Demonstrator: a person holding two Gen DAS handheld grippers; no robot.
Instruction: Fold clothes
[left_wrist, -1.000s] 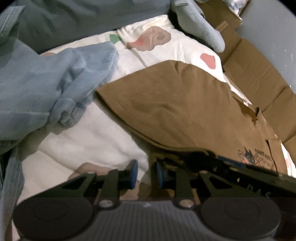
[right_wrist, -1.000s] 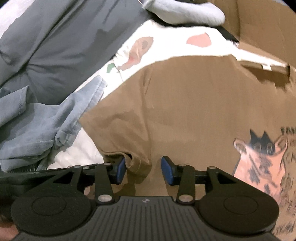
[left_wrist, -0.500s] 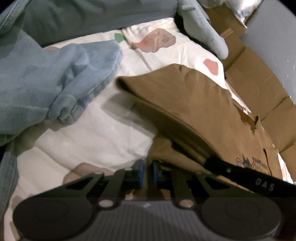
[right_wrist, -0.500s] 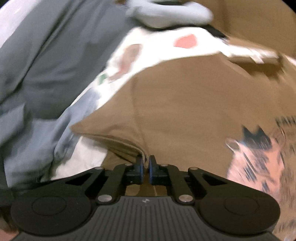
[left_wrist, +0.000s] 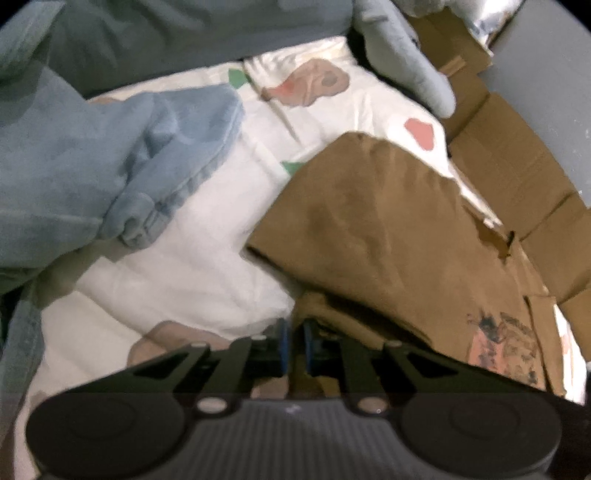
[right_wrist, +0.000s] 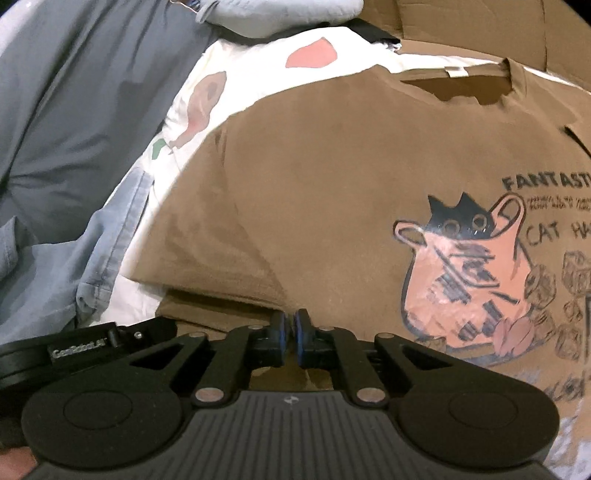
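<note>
A brown T-shirt (left_wrist: 388, 229) with a cat print (right_wrist: 469, 273) lies on a white patterned bedsheet (left_wrist: 192, 251). Its left side is folded over onto the body. My left gripper (left_wrist: 294, 341) is shut on the shirt's left edge near the sheet. My right gripper (right_wrist: 290, 334) is shut on the brown fabric at the fold, left of the print. The shirt's collar (right_wrist: 458, 74) lies at the far side in the right wrist view. The left gripper's body (right_wrist: 81, 345) shows at the lower left of the right wrist view.
A light blue denim garment (left_wrist: 96, 166) lies bunched to the left, also in the right wrist view (right_wrist: 55, 266). A grey garment (right_wrist: 92, 92) lies beyond it. A pale blue sleeve (left_wrist: 406, 66) and flattened cardboard (left_wrist: 517, 177) lie at the far right.
Both grippers closed on the shirt's left side, then carried the sleeve and side rightward over the body, making a fold. More white sheet now shows on the left.
</note>
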